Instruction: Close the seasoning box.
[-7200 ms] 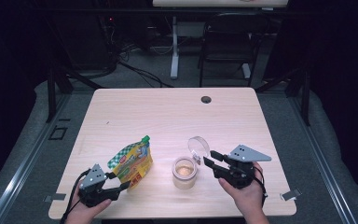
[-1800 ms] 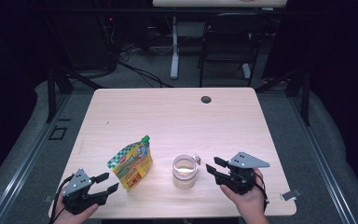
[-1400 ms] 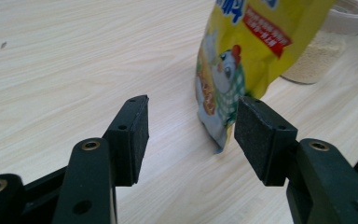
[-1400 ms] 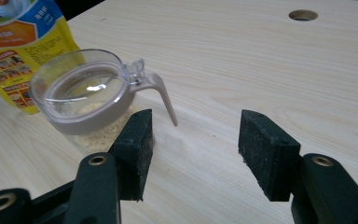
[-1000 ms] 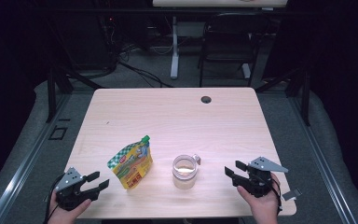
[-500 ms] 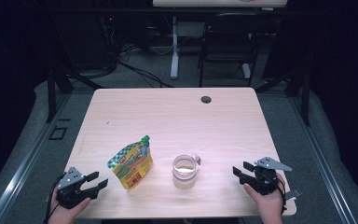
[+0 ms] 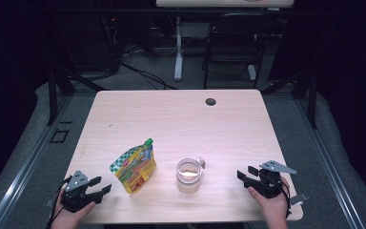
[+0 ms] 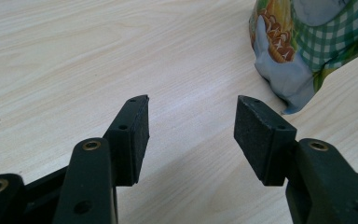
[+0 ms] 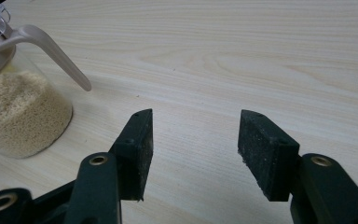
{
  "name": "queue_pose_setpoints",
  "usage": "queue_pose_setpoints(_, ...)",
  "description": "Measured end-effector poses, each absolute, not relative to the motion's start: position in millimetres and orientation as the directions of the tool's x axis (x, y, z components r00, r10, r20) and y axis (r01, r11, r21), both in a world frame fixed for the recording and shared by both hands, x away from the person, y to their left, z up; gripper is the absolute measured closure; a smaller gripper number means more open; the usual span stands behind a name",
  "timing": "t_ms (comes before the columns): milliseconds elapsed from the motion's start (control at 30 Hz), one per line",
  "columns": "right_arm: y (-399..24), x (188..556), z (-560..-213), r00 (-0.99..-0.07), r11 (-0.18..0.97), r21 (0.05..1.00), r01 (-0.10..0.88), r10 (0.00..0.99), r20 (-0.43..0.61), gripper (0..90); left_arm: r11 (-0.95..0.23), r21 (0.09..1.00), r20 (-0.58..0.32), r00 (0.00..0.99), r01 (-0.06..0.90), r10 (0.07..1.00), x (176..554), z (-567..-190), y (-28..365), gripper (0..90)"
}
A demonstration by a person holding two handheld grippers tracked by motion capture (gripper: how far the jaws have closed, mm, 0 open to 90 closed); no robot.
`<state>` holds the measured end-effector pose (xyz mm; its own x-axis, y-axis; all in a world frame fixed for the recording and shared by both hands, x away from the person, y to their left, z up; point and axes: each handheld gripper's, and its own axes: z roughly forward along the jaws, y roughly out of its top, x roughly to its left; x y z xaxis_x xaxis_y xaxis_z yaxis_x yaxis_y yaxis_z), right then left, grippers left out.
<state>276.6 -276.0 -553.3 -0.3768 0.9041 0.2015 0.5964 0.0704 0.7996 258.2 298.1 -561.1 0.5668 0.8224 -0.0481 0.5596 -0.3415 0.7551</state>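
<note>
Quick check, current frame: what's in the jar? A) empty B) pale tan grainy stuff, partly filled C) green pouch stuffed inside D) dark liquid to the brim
B: the right gripper view shows the clear jar holding pale tan granules up to partway, lid on with a beige lever, and the high view shows the jar standing apart from the pouch on the table.

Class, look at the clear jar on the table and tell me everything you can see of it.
The jar is a small clear container, glass or plastic by its look, standing upright on the pale wooden table, right of the colourful pouch. It holds pale beige grains, filling most of it. A beige clasp lever juts out sideways from its top, beside a clear lid part. Only the table touches it; the right gripper sits open, apart, to its right.
</note>
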Motion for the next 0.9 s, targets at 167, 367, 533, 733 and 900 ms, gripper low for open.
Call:
queue_pose_setpoints(167,-273,278,-555,-0.378,0.062,0.798,0.599,0.901,0.214,45.0,-0.334,0.755,-0.058,0.566,0.564,0.822,260,-562,297,45.6)
queue_pose_setpoints(367,-265,277,-556,-0.406,0.072,0.794,0.603,0.885,0.228,44.2,-0.332,0.755,-0.068,0.571,0.565,0.818,260,-563,296,45.4)
queue_pose_setpoints(533,-257,278,-558,-0.425,0.091,0.789,0.607,0.877,0.225,44.0,-0.323,0.751,-0.078,0.564,0.576,0.822,261,-564,296,45.2)
queue_pose_setpoints(733,-253,279,-559,-0.442,0.113,0.784,0.61,0.87,0.219,43.9,-0.303,0.751,-0.095,0.55,0.587,0.83,262,-564,299,44.9)
queue_pose_setpoints(900,-255,279,-559,-0.438,0.103,0.786,0.609,0.871,0.225,43.4,-0.28,0.759,-0.096,0.526,0.588,0.845,263,-563,302,44.0)
